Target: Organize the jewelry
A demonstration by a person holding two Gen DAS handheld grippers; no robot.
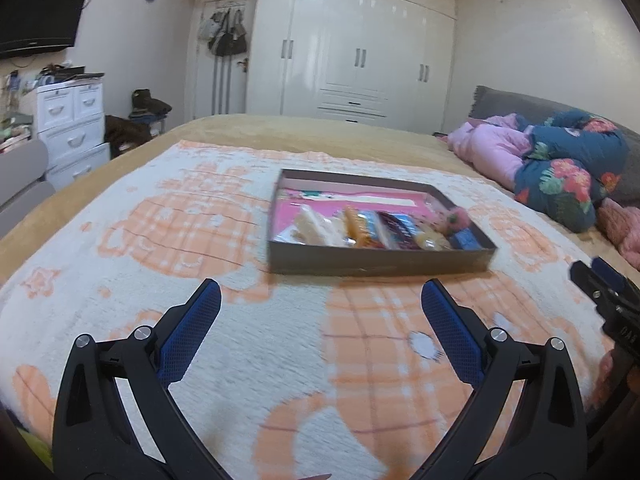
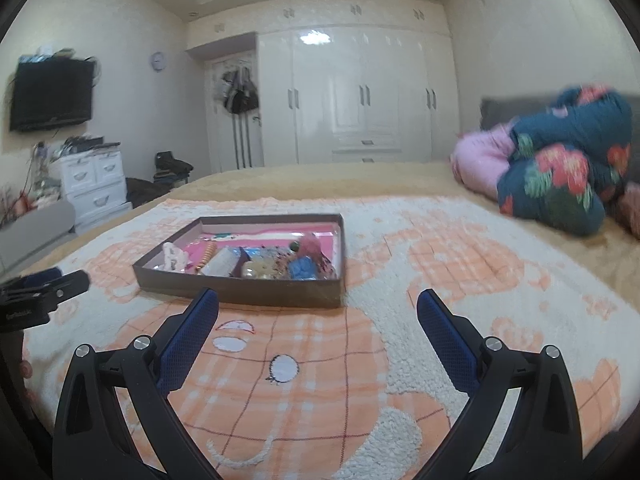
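Brown cardboard, the shallow tray (image 1: 380,266) sits mid-frame on the orange-and-cream blanket (image 1: 160,320), holding small jewelry packets (image 2: 256,264) (blurred). The left gripper (image 1: 320,300) and right gripper (image 2: 318,312) both gape wide, empty, near the tray.

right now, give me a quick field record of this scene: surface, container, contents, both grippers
surface: orange-and-cream blanket spread over a bed
container: shallow dark tray with pink lining, resting on the blanket
contents: small mixed items bunched along the tray's near side, too blurred to name
left gripper: open, holding nothing, short of the tray
right gripper: open, holding nothing, tray ahead and slightly left
background: white wardrobe
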